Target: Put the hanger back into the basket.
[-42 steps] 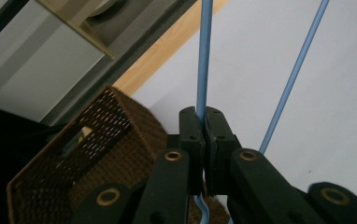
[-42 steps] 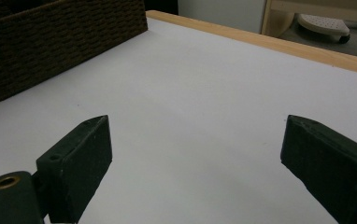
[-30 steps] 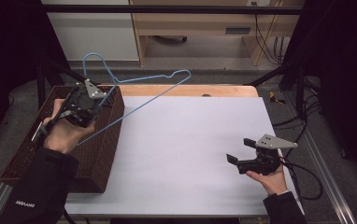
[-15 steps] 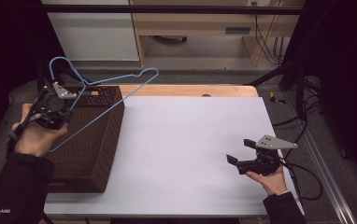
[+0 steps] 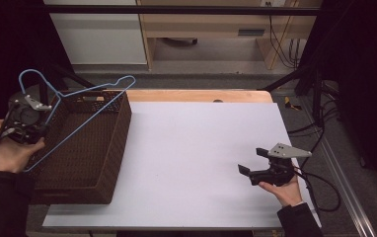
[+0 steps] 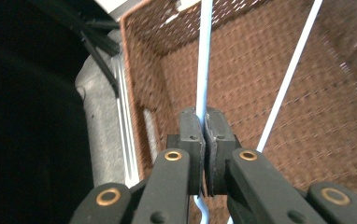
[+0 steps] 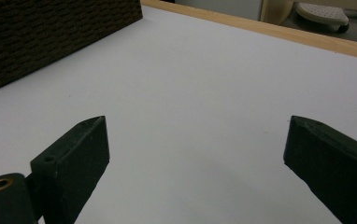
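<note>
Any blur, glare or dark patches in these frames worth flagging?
High view: corners fall into darkness, the white table evenly lit. Left gripper view: brown wicker basket smeared by blur, thin blue wire hanger and jaws sharp. Right gripper view: soft, without glare.

White tabletop [image 5: 196,158]: open passage ahead of my right gripper [image 5: 251,162]. Wicker basket [image 5: 108,148]: walls block the left side; blue hanger [image 5: 78,116] slants across its opening.

The basket [image 5: 83,148] sits on the counter's [image 5: 201,148] left side; the hanger [image 5: 73,113] slants above it, the right gripper [image 5: 249,163] far right.
</note>
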`<act>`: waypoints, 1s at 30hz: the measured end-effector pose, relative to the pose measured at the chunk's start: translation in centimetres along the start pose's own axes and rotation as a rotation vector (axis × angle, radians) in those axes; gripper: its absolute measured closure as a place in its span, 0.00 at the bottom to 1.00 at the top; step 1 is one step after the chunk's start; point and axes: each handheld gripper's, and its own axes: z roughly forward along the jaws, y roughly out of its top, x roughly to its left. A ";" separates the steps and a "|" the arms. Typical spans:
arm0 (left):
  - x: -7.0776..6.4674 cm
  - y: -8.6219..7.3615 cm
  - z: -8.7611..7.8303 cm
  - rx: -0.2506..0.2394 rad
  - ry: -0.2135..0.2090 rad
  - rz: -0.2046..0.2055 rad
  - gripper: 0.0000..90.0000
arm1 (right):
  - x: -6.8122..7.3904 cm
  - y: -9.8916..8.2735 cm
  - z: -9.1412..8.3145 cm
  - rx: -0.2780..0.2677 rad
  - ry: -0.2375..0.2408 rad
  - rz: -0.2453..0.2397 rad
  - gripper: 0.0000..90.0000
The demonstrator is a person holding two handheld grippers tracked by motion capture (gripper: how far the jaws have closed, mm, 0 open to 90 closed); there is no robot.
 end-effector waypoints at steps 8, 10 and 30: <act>1.1 -2.3 1.5 0.041 0.020 -0.039 0.97 | 0.1 0.0 0.1 -0.004 -0.002 -0.001 0.08; 1.1 -2.5 2.0 0.053 0.024 -0.043 0.97 | 0.1 0.0 0.2 -0.002 -0.003 -0.002 0.08; -1.7 -4.0 8.5 0.149 0.006 -0.033 0.97 | 0.2 0.0 0.2 0.001 -0.008 0.002 0.07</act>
